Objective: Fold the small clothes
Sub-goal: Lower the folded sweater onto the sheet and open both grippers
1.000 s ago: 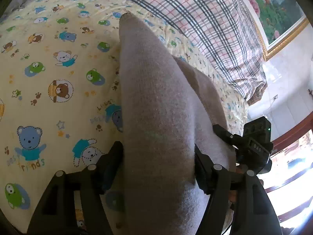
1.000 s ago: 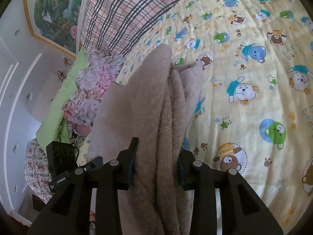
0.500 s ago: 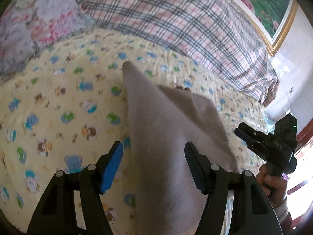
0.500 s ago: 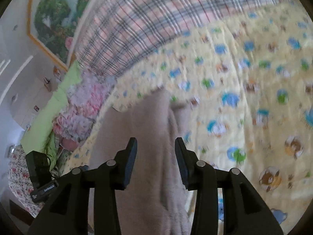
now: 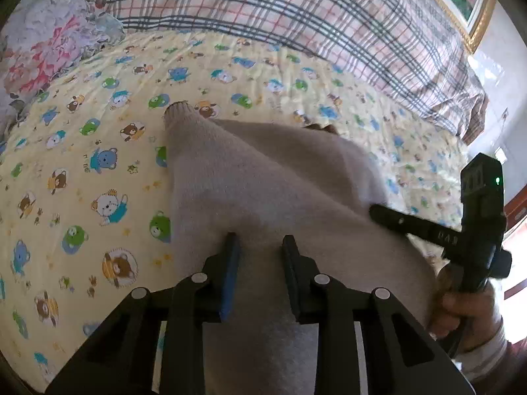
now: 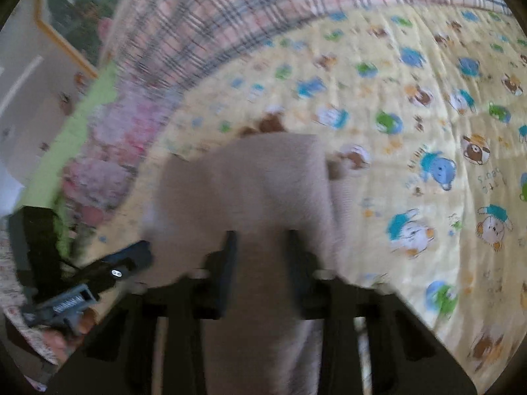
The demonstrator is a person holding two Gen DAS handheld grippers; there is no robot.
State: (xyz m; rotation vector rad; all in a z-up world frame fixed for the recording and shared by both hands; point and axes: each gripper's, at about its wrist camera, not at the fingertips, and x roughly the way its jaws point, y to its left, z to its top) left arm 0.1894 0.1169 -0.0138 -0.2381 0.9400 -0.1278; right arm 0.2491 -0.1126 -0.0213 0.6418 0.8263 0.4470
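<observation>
The beige knit garment (image 5: 263, 177) lies on the bed's yellow bear-print sheet (image 5: 82, 164), one sleeve cuff pointing toward the plaid blanket (image 5: 296, 10). A second ago both grippers pinched it; half a second ago they had let go. Now the left gripper (image 5: 260, 250) hangs over the cloth, jaws narrower than before yet parted. The right gripper (image 6: 260, 247), motion-blurred, likewise shows parted jaws above the fabric.

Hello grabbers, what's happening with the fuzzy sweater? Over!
Left gripper and right gripper open, above the beige sweater. Sweater folded on the teddy-bear blanket. Nothing in the way.
</observation>
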